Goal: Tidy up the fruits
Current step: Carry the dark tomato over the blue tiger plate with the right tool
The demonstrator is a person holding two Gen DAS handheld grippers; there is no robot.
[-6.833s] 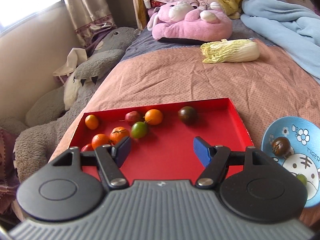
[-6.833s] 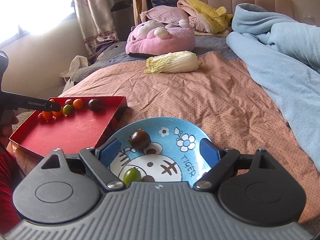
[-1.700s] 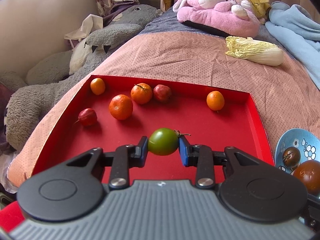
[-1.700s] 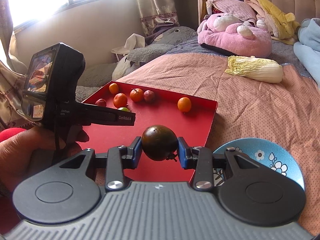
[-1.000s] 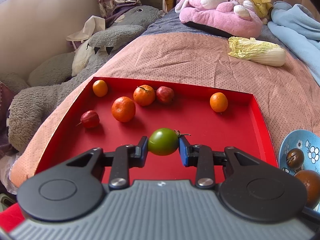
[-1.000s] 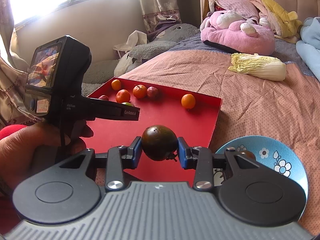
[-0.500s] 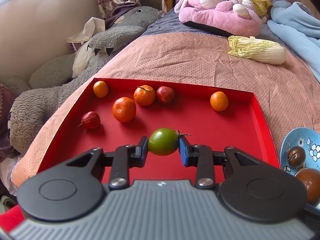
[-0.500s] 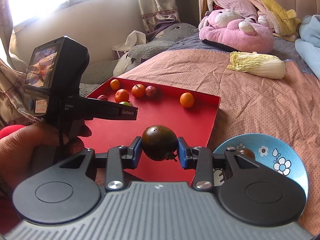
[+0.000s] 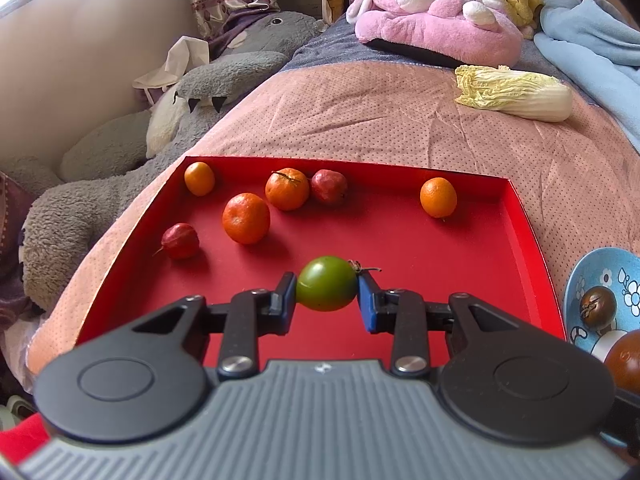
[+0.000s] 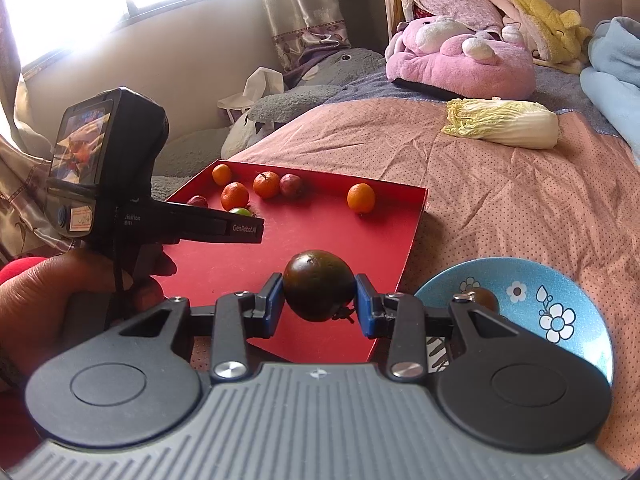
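From the left wrist view, the left claw pinched a green tomato between its blue pads, holding it clear above the near part of the red tray, which lay on the pink bedspread. Further back in the tray sat four oranges and two small red fruits, spread loosely along the far side, one orange apart by the right wall. At the right edge the blue plate showed a dark tomato already on it, which suggested the tomatoes were being sorted out of the tray onto the plate while the oranges stayed behind. A cabbage and a pink plush toy lay well beyond, taking no part. From the right wrist view, the right claw pinched a large dark tomato by its sides, lifted over the tray's near right corner and just left of the blue plate, probably on its way there. The person's left hand gripped the handle of the other tool, whose arm reached over the tray with the green tomato peeping above it. Both fruits were gripped across their widest part, likely so that the round skins would not slip out
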